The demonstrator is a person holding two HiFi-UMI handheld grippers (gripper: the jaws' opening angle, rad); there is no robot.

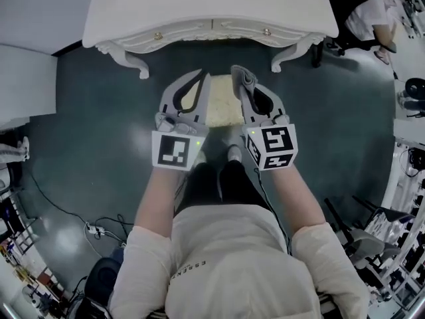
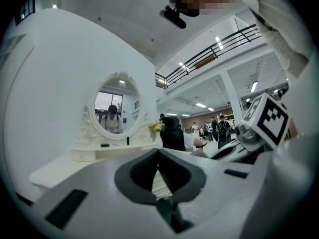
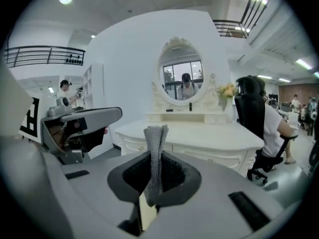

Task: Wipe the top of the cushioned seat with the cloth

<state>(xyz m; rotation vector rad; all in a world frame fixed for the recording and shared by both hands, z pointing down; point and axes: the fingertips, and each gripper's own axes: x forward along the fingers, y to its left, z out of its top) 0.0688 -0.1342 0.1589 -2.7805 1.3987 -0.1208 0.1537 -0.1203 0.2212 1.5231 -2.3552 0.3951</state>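
Observation:
The cushioned seat (image 1: pixel 222 106) is a cream pad low in front of me, half hidden between both grippers. My right gripper (image 1: pixel 240 72) is shut on a grey knitted cloth (image 3: pixel 155 156), which stands up as a narrow folded strip between its jaws (image 1: pixel 247 80). My left gripper (image 1: pixel 201 77) is held close beside it on the left, shut with nothing in it; its jaws meet at the tip (image 2: pixel 158 151). Both are raised above the seat, pointing at the dressing table. A sliver of the seat shows through each gripper's gap (image 2: pixel 159 185) (image 3: pixel 144 210).
A white carved dressing table (image 1: pixel 212 5) with an oval mirror (image 3: pixel 182 78) stands straight ahead. A person sits in a black office chair (image 3: pixel 251 113) at its right end. Cables (image 1: pixel 96 230) lie on the dark floor at my left, equipment racks (image 1: pixel 405 178) at right.

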